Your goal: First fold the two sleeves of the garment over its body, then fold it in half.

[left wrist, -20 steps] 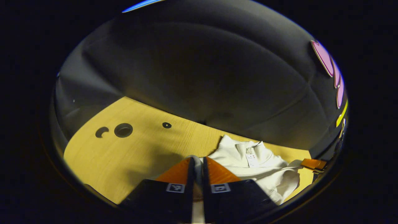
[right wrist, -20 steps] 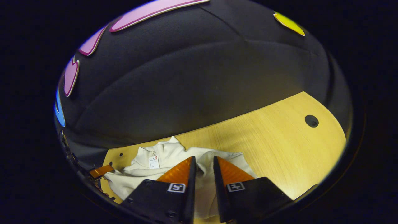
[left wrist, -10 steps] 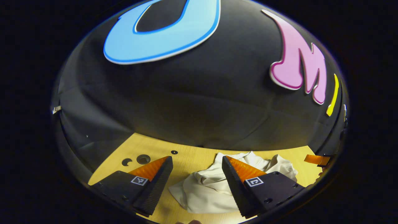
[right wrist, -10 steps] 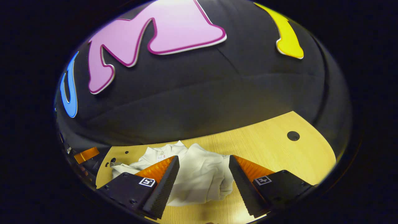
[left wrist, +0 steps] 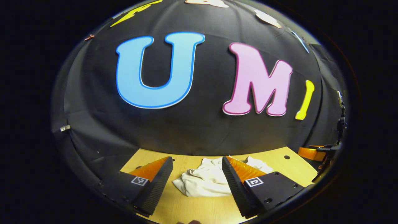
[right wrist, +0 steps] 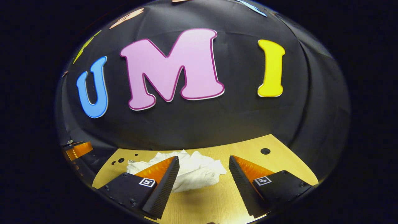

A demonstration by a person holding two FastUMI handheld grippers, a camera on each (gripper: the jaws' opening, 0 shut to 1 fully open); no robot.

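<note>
In the left gripper view, the left gripper [left wrist: 196, 182] sits at the bottom centre of the frame with its jaws spread wide and nothing between the fingers; its orange-backed black fingers stand well apart above the wooden table [left wrist: 202, 210]. The white garment [left wrist: 206, 182] lies bunched and rumpled on the table in the lower middle of the frame, seen through the gap between the fingers, partly hidden behind the right-hand finger. At the right edge of that frame, the other gripper's orange finger [left wrist: 307, 153] shows by the table edge. In the right gripper view, the right gripper [right wrist: 203, 179] is likewise wide open and empty at the bottom centre. The garment [right wrist: 196, 172] lies crumpled in the lower left-centre, partly behind the left-hand finger, with a dark round hole [right wrist: 265, 151] in the table toward the lower right.
</note>
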